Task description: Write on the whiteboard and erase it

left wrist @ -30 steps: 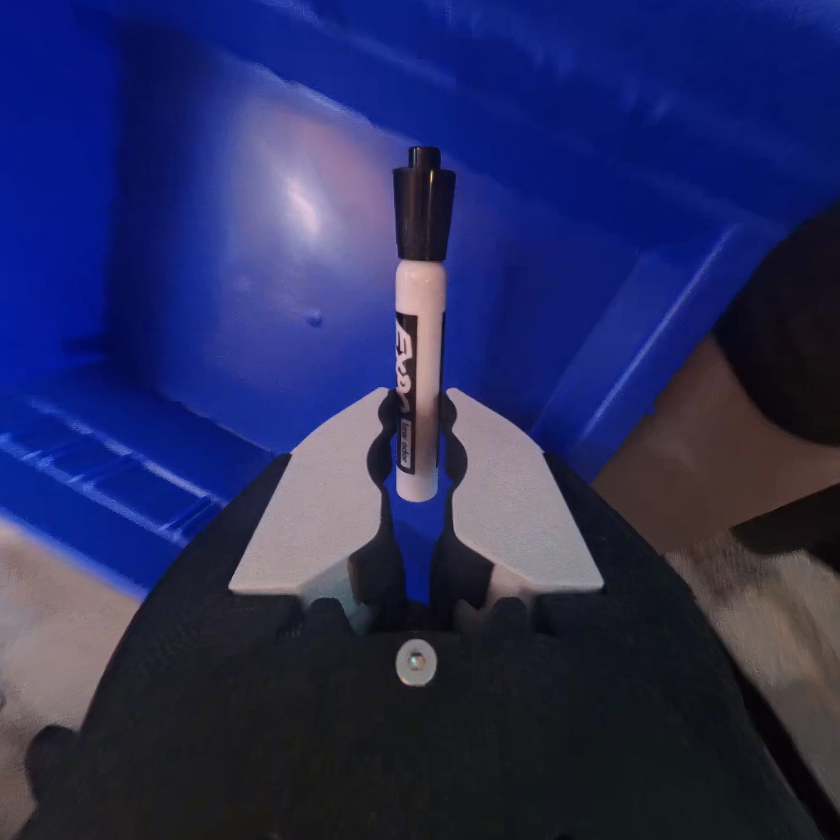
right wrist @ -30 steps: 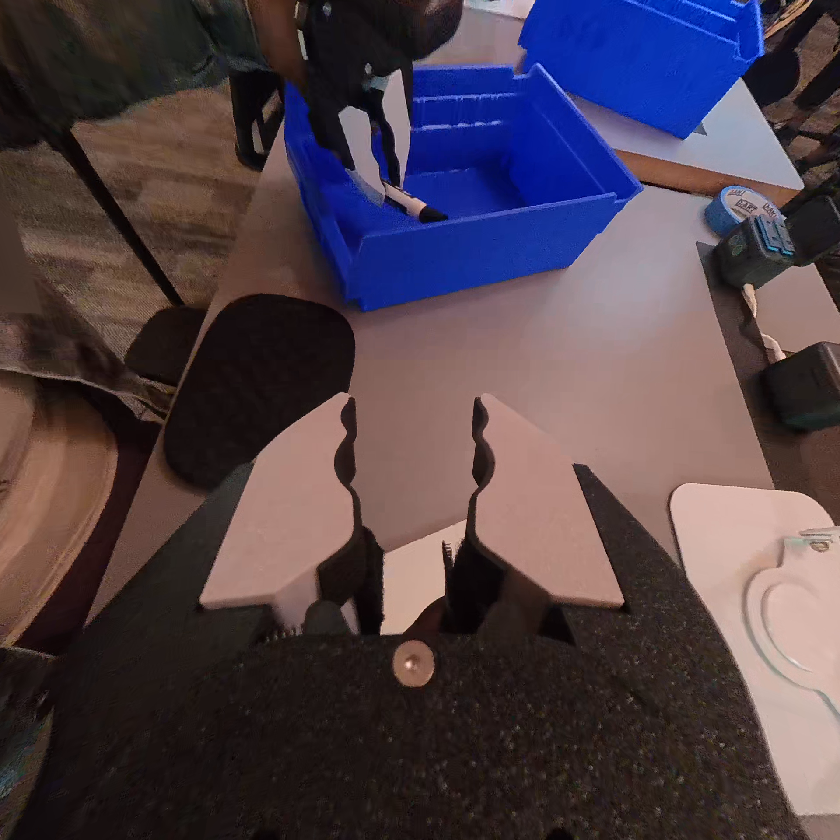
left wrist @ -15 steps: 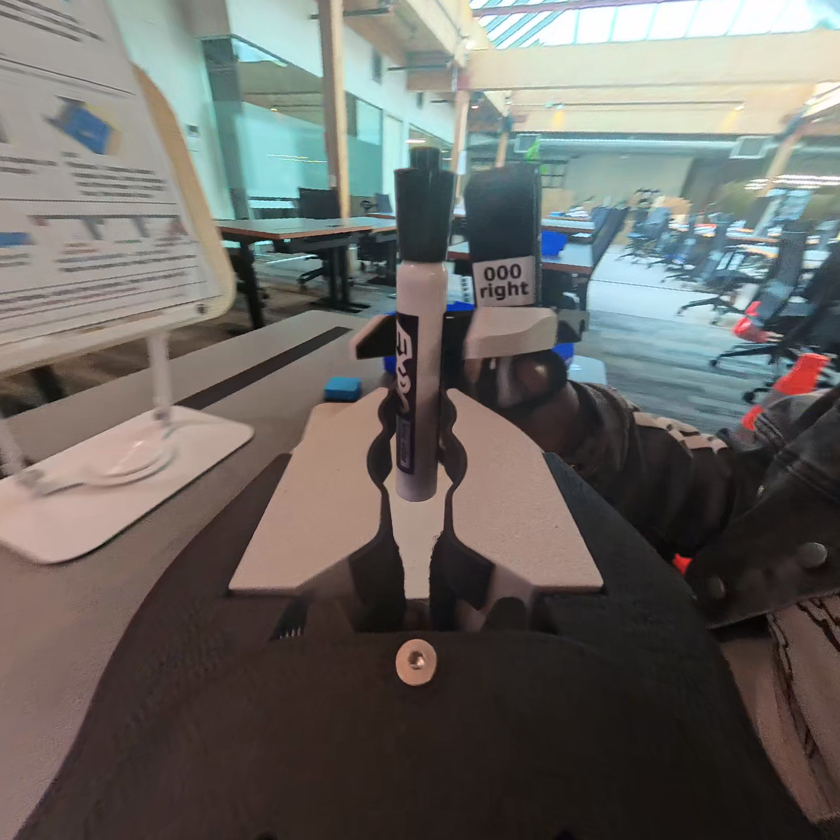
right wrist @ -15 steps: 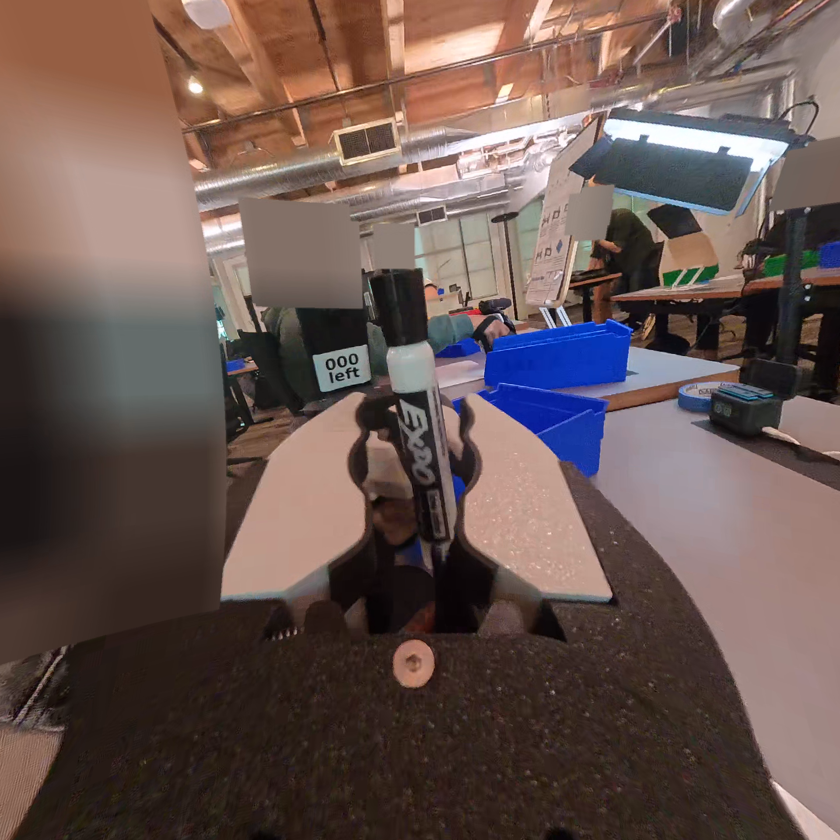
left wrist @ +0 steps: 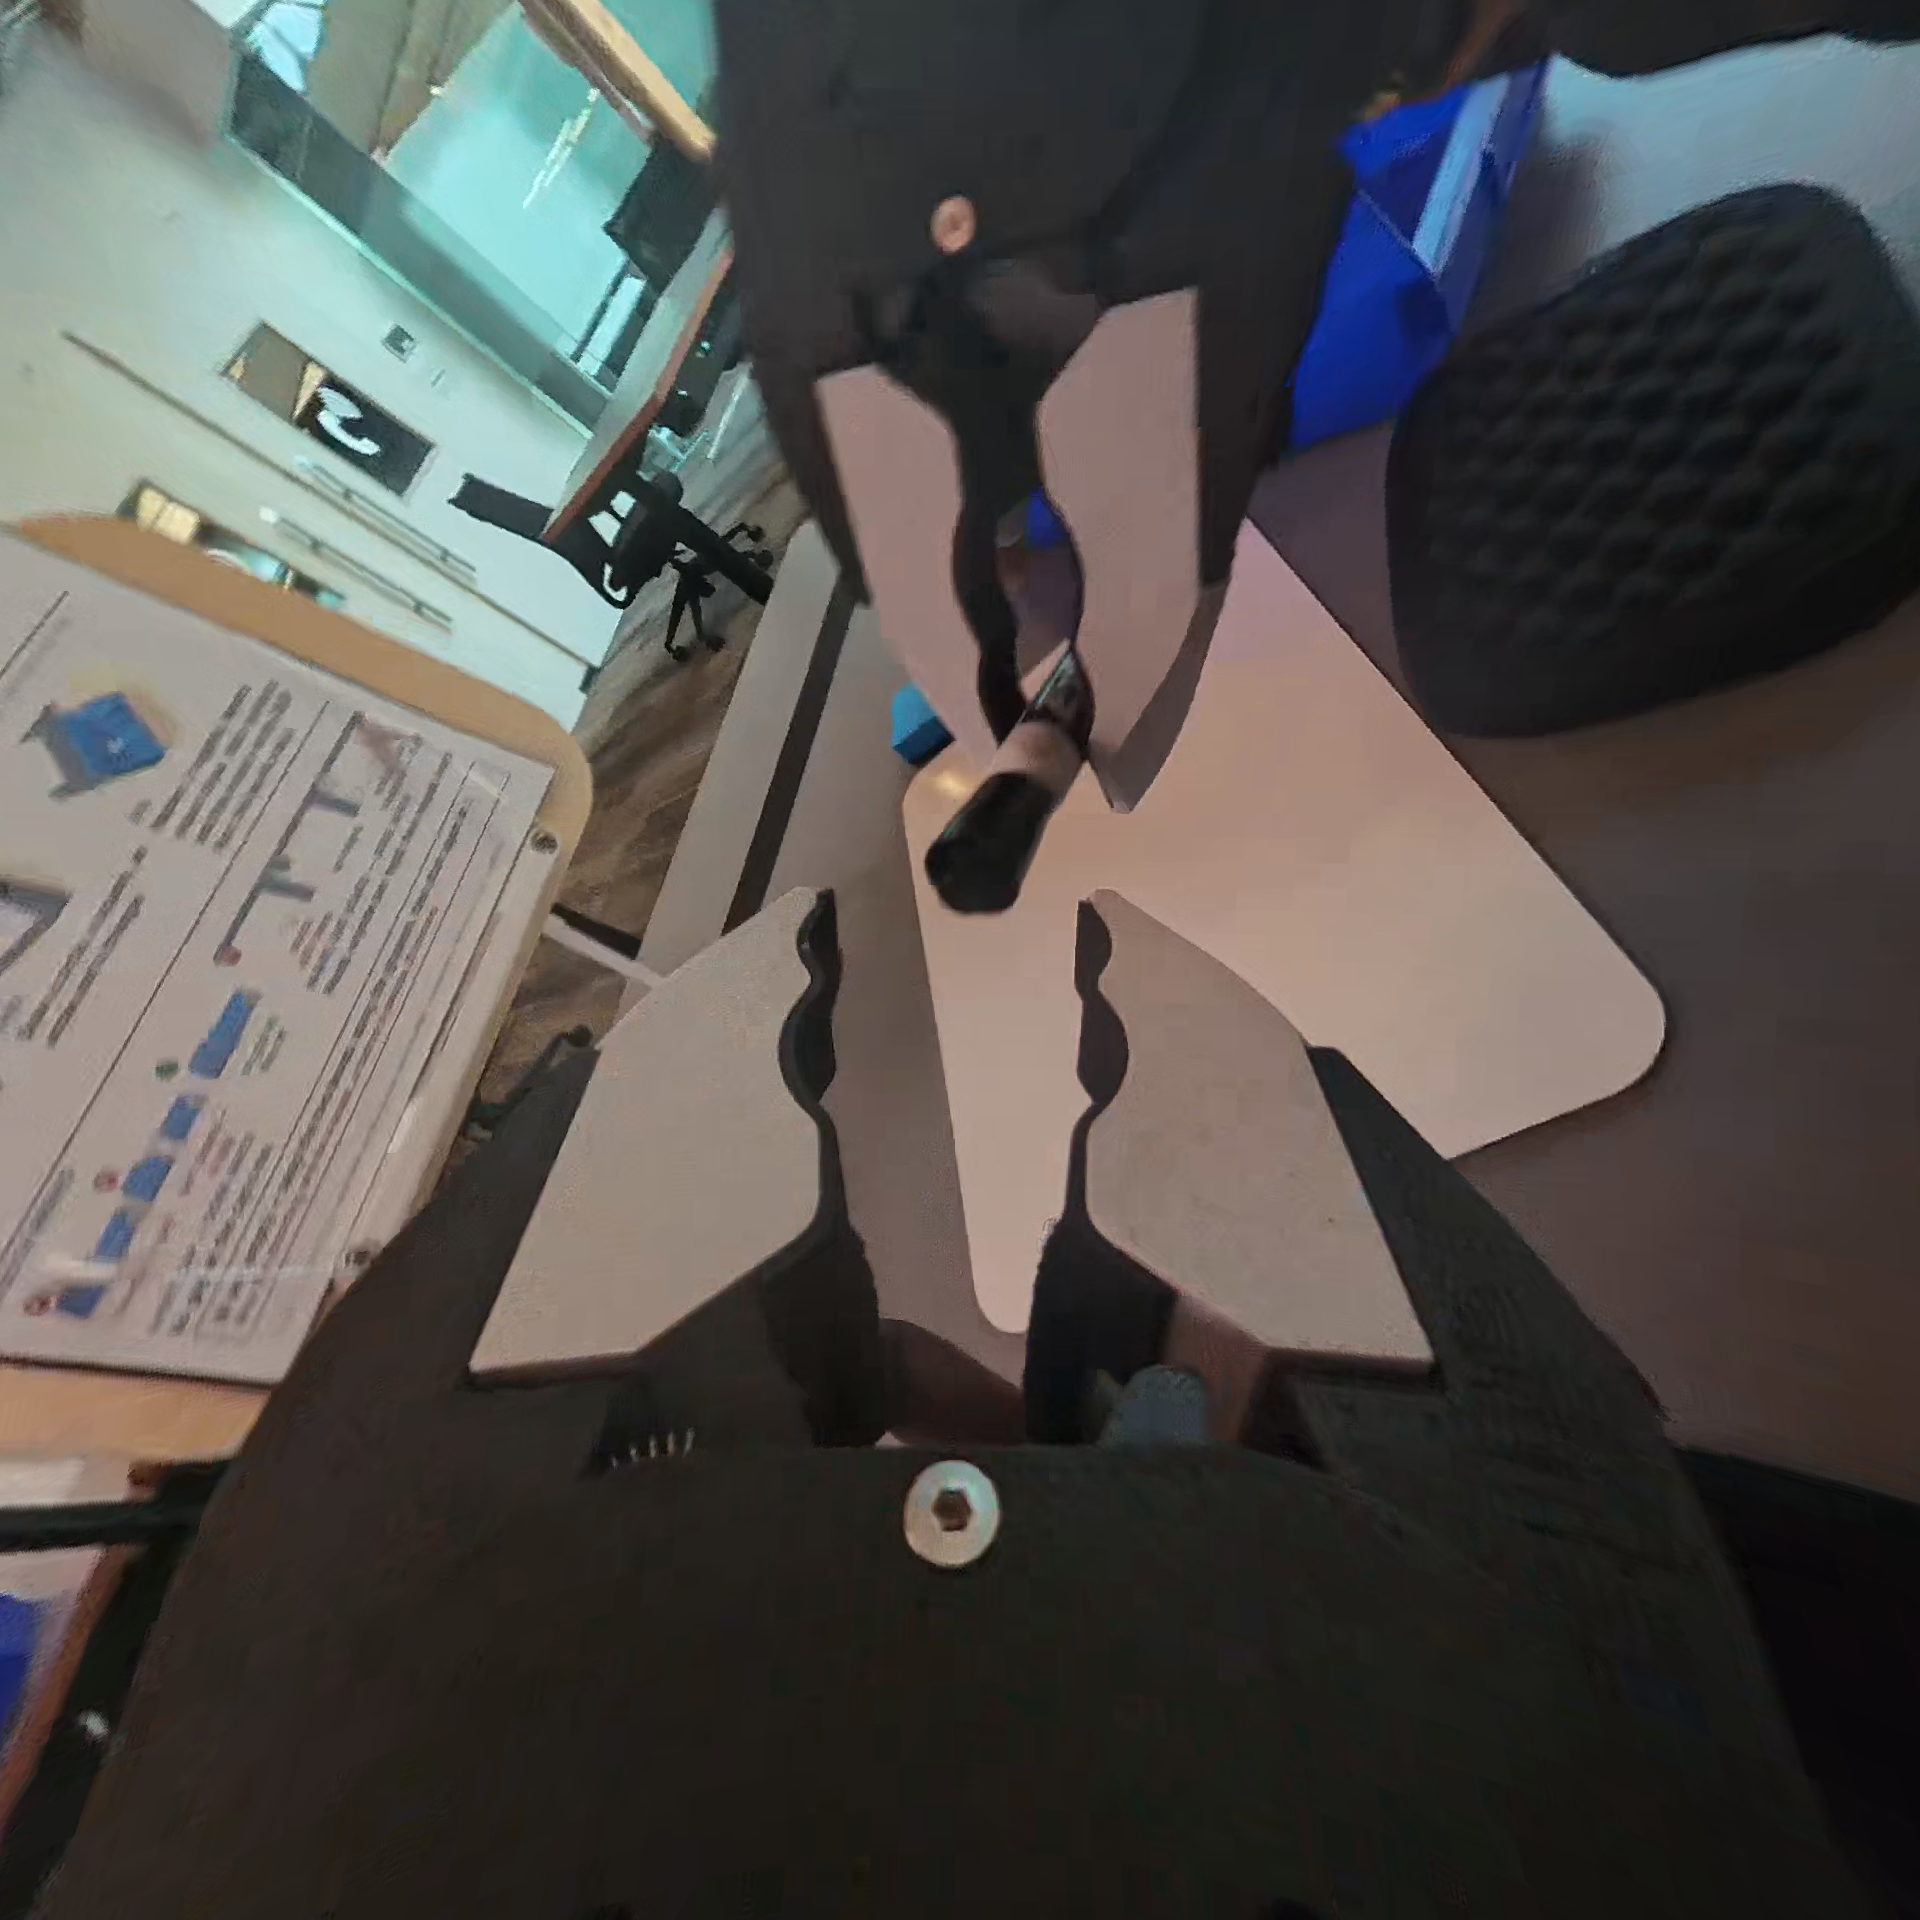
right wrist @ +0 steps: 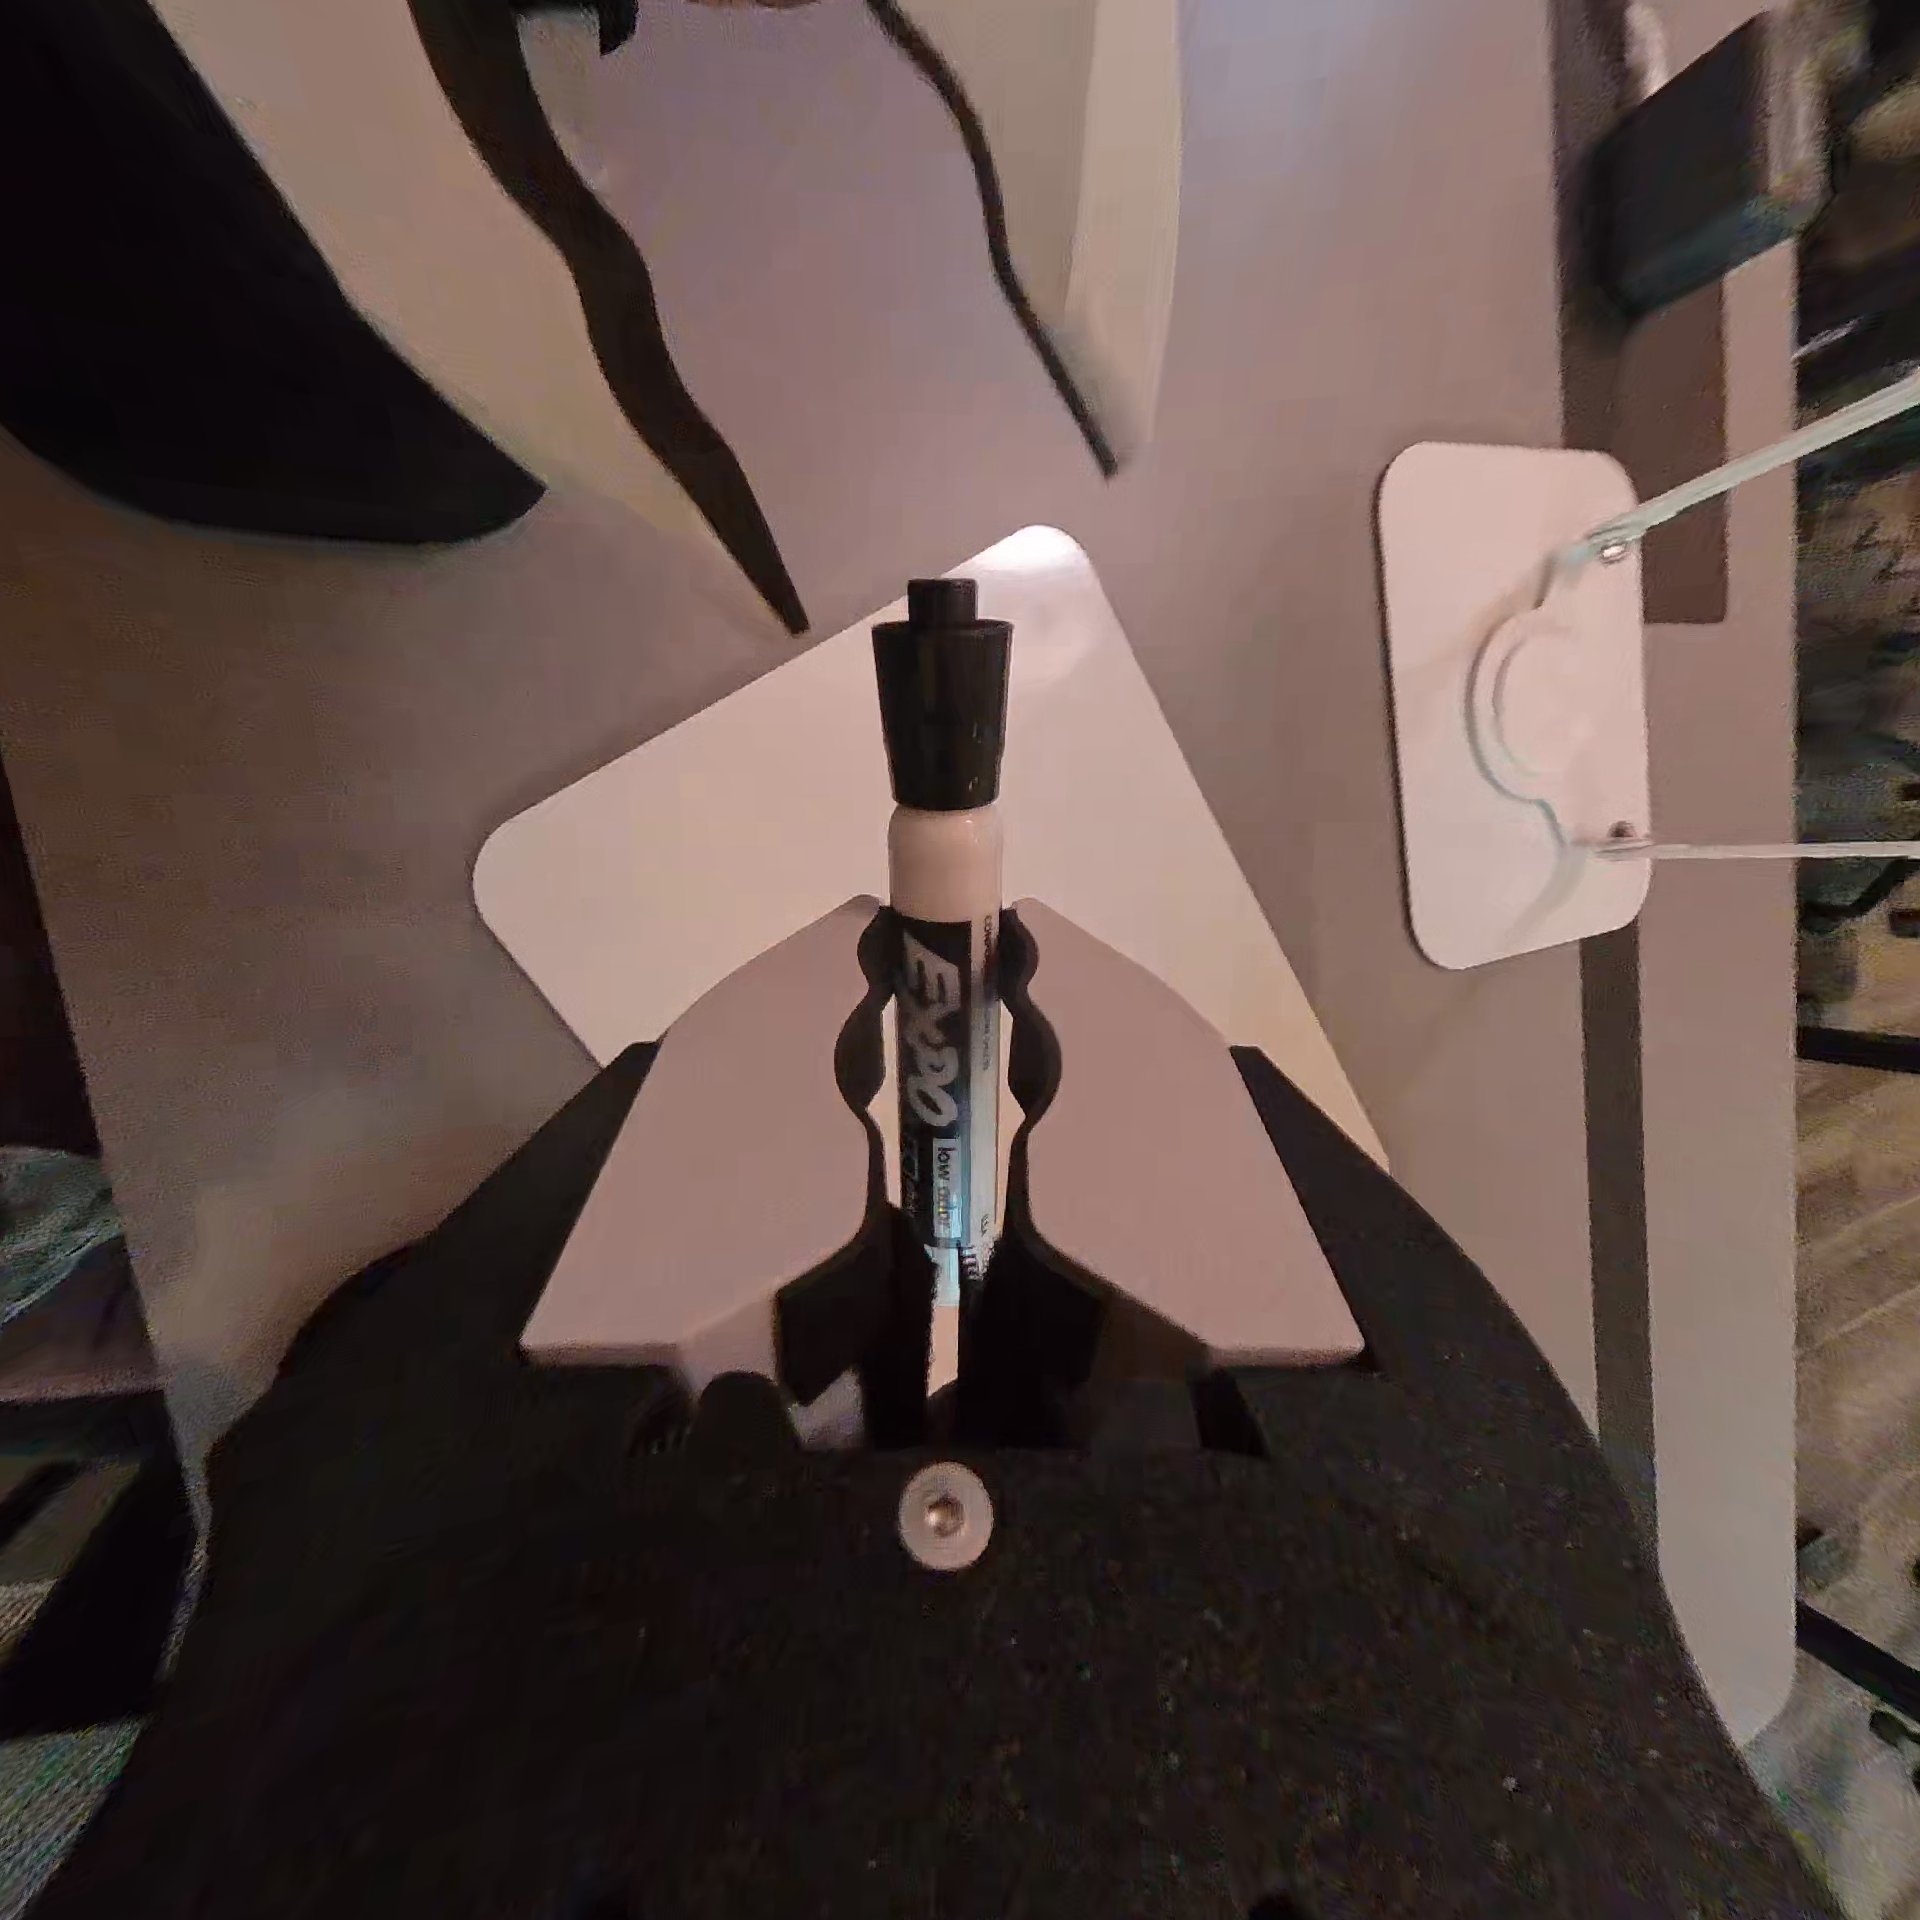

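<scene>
My right gripper (right wrist: pixel 940 920) is shut on a black-and-white marker (right wrist: pixel 940 862), whose black capped end points away from me, down at the small white whiteboard (right wrist: pixel 675 862) lying flat on the grey table (right wrist: pixel 291 831). In the left wrist view the right gripper (left wrist: pixel 1049 748) reaches in from above with the marker (left wrist: pixel 1003 821) over the whiteboard (left wrist: pixel 1299 935). My left gripper (left wrist: pixel 956 914) is open and empty, just short of the marker's end; it also shows at the top of the right wrist view (right wrist: pixel 945 540). A small blue block (left wrist: pixel 920 727) lies beyond the board.
A sign stand with a printed sheet (left wrist: pixel 260 935) stands left of the board, its white base (right wrist: pixel 1517 707) near the table edge. A black textured pad (left wrist: pixel 1662 468) and a blue bin (left wrist: pixel 1382 260) are farther off. A dark block (right wrist: pixel 1683 208) sits by the table's edge. There is about 6 cm between the tips of the two grippers.
The marker has passed from my left gripper to my right gripper. The left gripper has opened and drawn back. Both grippers have swung down over the whiteboard.
</scene>
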Available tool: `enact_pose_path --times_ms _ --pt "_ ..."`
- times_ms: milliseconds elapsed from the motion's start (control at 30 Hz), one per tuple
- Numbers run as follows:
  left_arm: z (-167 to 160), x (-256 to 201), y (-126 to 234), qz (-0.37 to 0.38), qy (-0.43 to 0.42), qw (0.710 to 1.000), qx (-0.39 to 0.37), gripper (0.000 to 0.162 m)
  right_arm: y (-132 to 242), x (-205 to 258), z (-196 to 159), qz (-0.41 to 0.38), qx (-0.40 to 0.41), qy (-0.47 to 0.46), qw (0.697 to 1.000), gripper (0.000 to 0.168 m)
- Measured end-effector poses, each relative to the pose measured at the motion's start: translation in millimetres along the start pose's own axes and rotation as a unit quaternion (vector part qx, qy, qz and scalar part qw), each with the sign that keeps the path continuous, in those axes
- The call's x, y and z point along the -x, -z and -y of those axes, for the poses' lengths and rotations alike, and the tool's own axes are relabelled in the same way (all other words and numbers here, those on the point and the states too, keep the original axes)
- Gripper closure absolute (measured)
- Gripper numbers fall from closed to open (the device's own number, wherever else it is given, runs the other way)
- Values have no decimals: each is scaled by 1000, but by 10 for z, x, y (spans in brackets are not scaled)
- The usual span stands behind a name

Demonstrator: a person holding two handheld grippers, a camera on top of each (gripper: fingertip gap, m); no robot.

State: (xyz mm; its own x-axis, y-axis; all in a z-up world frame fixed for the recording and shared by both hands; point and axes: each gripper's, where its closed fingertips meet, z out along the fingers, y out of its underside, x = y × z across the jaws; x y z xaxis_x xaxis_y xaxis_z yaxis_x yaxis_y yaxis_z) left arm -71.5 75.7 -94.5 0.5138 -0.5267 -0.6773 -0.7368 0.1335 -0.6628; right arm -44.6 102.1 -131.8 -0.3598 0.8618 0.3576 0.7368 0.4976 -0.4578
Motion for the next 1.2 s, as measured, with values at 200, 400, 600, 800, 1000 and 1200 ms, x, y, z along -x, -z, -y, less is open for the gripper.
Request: enact_pose_path --times_ms 200,400,600,800,1000,1200 --pt "-96 -102 -339 4 -144 985 91 141 -24 1 -100 29 46 -9 998 149" --pt "-69 45 -246 24 37 999 -7 142 390 -267 267 -98 -151 -7 984 132" --pt "125 41 -99 -53 279 936 -208 142 1012 -268 358 -9 -604 -229 763 92" --pt "295 -301 -290 -178 266 929 -184 142 788 -85 593 42 -624 -156 764 129" --pt "211 -271 -275 -187 239 934 -191 142 620 15 658 40 -551 -88 829 143" --pt "77 -350 -346 -186 161 960 -133 142 475 -1 706 43 -557 -114 821 144"
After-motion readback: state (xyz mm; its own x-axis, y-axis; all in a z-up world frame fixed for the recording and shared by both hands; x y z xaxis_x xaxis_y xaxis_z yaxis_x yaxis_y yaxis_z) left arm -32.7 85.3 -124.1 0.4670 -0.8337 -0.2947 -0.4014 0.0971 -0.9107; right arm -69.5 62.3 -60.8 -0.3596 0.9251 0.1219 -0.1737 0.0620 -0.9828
